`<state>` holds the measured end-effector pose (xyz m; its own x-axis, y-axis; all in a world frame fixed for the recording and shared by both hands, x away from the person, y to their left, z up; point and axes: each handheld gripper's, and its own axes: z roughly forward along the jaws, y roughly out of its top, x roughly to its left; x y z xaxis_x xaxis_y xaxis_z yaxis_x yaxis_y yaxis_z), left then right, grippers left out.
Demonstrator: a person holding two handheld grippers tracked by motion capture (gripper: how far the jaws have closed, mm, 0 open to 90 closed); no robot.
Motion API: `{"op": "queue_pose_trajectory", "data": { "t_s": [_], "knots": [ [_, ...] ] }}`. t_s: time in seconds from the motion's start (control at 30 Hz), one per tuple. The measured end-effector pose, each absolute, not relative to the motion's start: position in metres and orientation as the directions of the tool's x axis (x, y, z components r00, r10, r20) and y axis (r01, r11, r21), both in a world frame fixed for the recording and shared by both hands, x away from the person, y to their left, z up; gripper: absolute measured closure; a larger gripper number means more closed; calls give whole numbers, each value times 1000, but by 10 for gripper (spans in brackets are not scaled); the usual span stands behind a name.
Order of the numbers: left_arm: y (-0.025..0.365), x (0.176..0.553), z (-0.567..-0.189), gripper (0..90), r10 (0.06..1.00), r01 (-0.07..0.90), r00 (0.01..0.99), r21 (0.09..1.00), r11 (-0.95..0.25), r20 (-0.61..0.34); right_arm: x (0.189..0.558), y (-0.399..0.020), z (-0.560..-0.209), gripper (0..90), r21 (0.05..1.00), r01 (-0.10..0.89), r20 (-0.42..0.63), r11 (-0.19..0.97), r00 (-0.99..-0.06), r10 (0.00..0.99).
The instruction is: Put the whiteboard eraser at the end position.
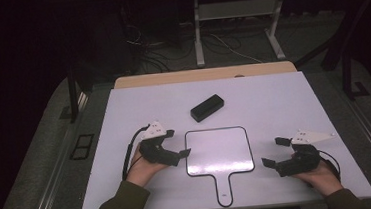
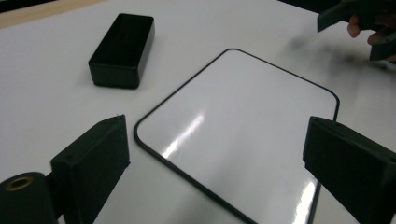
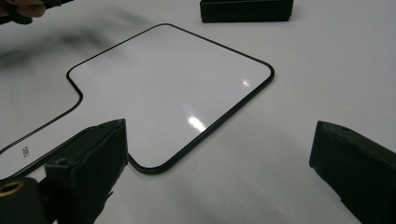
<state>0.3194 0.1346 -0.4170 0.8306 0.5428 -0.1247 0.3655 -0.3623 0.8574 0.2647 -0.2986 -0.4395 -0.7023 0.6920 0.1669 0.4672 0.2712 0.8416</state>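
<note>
A white paddle-shaped board with a thin black rim lies flat in the middle of the white table, its handle pointing at the near edge. Behind it a black rectangular block lies at an angle. My left gripper rests open at the board's left edge, with nothing between its jaws. At the board's right, my right gripper is open too and holds nothing. The left gripper view looks across the board to the block. In the right gripper view, the board's corner lies ahead and the block beyond.
A wooden strip runs along the table's far edge. Beyond it, on the dark floor, are loose cables and the white legs of another stand. The other gripper's hand shows far off in each gripper view.
</note>
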Motion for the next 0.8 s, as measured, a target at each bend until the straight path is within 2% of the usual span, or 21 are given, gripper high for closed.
{"op": "queue_pose_trajectory", "data": {
  "t_s": [0.1, 0.63, 0.8],
  "knots": [
    [140, 311, -420, 0, 550, 370, 825, 859, -355, -128, 264, -299, -439, 34, 843, 466, 166, 269, -701, 693],
    [172, 274, -429, 0, 588, 352, 800, 886, -301, -118, 264, -299, -439, 34, 841, 467, 162, 274, -700, 695],
    [174, 267, -437, 0, 589, 365, 800, 872, -325, -115, 264, -299, -439, 34, 841, 465, 160, 277, -702, 694]
  ]
}}
